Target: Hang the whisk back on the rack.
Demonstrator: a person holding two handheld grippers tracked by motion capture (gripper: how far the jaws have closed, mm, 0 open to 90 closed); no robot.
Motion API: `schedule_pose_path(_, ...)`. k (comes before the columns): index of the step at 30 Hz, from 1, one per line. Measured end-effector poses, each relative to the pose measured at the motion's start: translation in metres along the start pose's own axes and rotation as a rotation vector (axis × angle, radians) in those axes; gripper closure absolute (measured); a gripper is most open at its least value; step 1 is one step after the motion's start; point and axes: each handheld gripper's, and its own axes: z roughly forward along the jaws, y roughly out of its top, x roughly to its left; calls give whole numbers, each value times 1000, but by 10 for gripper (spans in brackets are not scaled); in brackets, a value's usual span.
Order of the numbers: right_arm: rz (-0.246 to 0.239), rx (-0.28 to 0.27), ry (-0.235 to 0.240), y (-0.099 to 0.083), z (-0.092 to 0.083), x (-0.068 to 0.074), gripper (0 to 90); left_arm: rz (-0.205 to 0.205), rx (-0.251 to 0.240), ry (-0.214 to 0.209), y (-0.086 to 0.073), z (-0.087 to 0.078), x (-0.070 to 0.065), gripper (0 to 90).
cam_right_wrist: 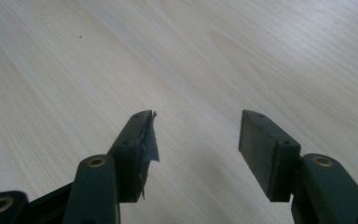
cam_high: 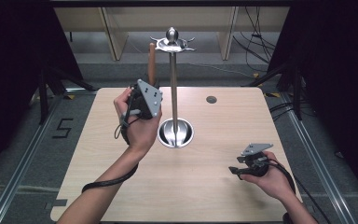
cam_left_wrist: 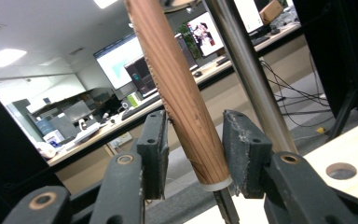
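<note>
- The wooden handle (cam_left_wrist: 182, 98) of a utensil stands between the fingers (cam_left_wrist: 154, 149) of the left gripper (cam_left_wrist: 193, 154), slanting up and away from them toward the crown of the rack (cam_high: 173, 43), where it seems to hang; whether its top sits on a hook I cannot tell.
- The left fingers are parted around the handle's lower end: the far-side pad looks to be touching the wood, while a slim gap shows at the other, so it reads as bracketed, not firmly clamped.
- The handle is a round, tapering stick with reddish-brown straight grain and a pale band at its foot, below which a dark, thin shank runs down behind the fingers.
- Just beyond the handle, on the same side as the touching pad, rises the polished steel pole (cam_left_wrist: 251, 79), smooth and bright; in the high view it stands on a shiny round dished base (cam_high: 175, 133).
- Raising the left gripper this high is probably what hanging or unhooking the utensil needs.
- The right gripper (cam_right_wrist: 196, 140) rests low over the pale, fine-grained wood worktop (cam_right_wrist: 214, 51), fingers spread wide and empty, likely parked out of the way.
</note>
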Motion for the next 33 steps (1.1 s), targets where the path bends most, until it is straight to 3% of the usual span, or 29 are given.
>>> schedule_pose_path(5, -4, -5, -4, 0, 0, -1, 457, -4, -15, -25, -2, 1, -2, 588)
schedule_pose_path(7, 0, 20, 6, 1, -2, 0, 457, -13, -17, -41, -2, 1, -2, 582)
schedule_pose_path(8, 11, 14, 6, 0, -2, 0, 456, -29, -22, -79, -3, 0, -1, 581)
schedule_pose_path(10, 4, -15, -3, -1, 0, 0, 457, -36, -22, -95, -3, -1, -1, 573)
schedule_pose_path(12, 3, -1, 0, 0, -1, -1, 457, -51, -30, -149, -6, -7, 0, 552)
schedule_pose_path(15, 2, -3, -1, 0, -1, -1, 456, -71, -32, -175, -9, -11, 4, 537)
schedule_pose_path(16, 2, -3, -1, 0, -1, 0, 457, -63, -35, -186, -11, -13, 9, 537)
schedule_pose_path(22, 3, 1, -2, 0, -1, 0, 456, -128, -18, -204, -30, -28, 36, 499)
schedule_pose_path(27, 5, 21, 4, 1, -2, -1, 456, -147, 6, -217, -43, -38, 51, 478)
schedule_pose_path(28, 8, -9, -4, 0, 1, 0, 456, -161, 18, -223, -50, -42, 57, 475)
schedule_pose_path(33, 5, 16, 1, 1, -1, 0, 456, -164, 48, -235, -63, -49, 68, 453)
